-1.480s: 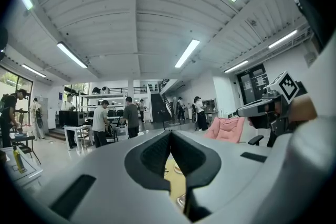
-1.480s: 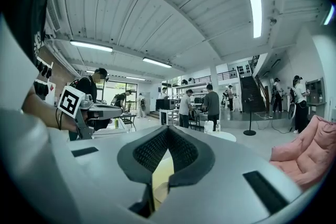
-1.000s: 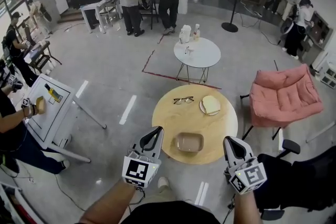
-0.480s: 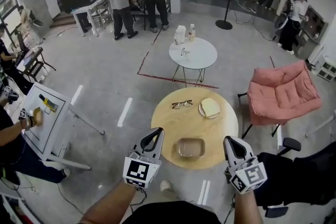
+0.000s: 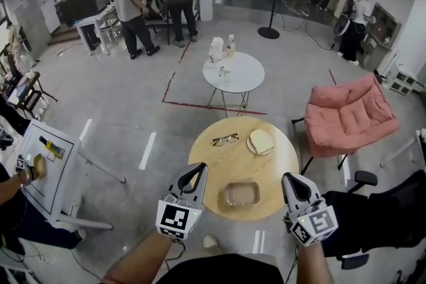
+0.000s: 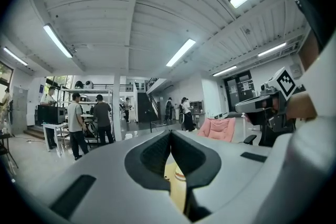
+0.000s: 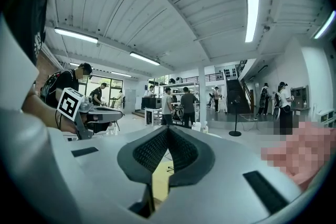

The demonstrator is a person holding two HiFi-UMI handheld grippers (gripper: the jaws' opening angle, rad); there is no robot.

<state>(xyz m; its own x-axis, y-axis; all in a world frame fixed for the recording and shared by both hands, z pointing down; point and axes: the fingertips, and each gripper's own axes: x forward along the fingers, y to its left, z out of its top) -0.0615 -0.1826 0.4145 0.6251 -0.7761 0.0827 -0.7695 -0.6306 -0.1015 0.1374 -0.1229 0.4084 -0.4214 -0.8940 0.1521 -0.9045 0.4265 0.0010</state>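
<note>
Both hands hover by the near edge of a round wooden tabletop. The left tongs are pressed together with nothing between them, and it's the same for the right tongs.

Between the two, close to the tabletop's near edge, sits a clear rectangular box with rounded corners. The wood shows right through it. Farther back on the right there's a round plate with a pale slice of bread on it. Just left of that lies a pair of dark-rimmed glasses.

Beyond, a smaller round white table on thin legs carries a white jug and a bottle. A soft pink armchair is off to the right.
</note>
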